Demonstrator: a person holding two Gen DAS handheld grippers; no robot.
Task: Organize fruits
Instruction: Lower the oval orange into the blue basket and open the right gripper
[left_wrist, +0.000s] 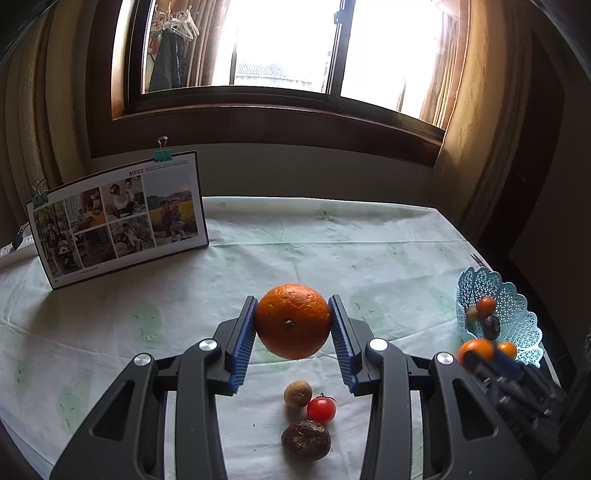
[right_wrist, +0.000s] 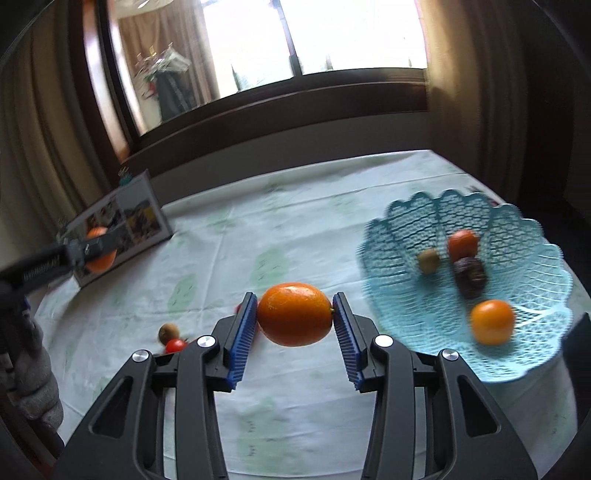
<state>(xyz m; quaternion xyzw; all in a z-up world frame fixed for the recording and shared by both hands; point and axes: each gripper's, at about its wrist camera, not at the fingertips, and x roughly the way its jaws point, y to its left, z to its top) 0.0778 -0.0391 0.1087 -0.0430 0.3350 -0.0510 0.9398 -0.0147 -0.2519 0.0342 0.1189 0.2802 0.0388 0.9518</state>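
My left gripper (left_wrist: 293, 300) is shut on a large orange (left_wrist: 293, 323) and holds it above the tablecloth. Below it on the cloth lie a longan (left_wrist: 297, 393), a cherry tomato (left_wrist: 321, 408) and a dark passion fruit (left_wrist: 306, 439). My right gripper (right_wrist: 295, 296) is shut on another orange (right_wrist: 294, 315), lifted just left of the blue lattice basket (right_wrist: 528, 354). The basket holds two small orange fruits (right_wrist: 492, 321), a dark passion fruit (right_wrist: 470, 277) and a longan (right_wrist: 428, 260). The right wrist view is motion-blurred.
A clipped photo board (left_wrist: 118, 221) stands at the back left of the table (left_wrist: 332, 240). The basket (left_wrist: 517, 321) sits near the table's right edge. A window and curtains rise behind. A grey knitted sleeve (right_wrist: 37, 387) shows at the left of the right wrist view.
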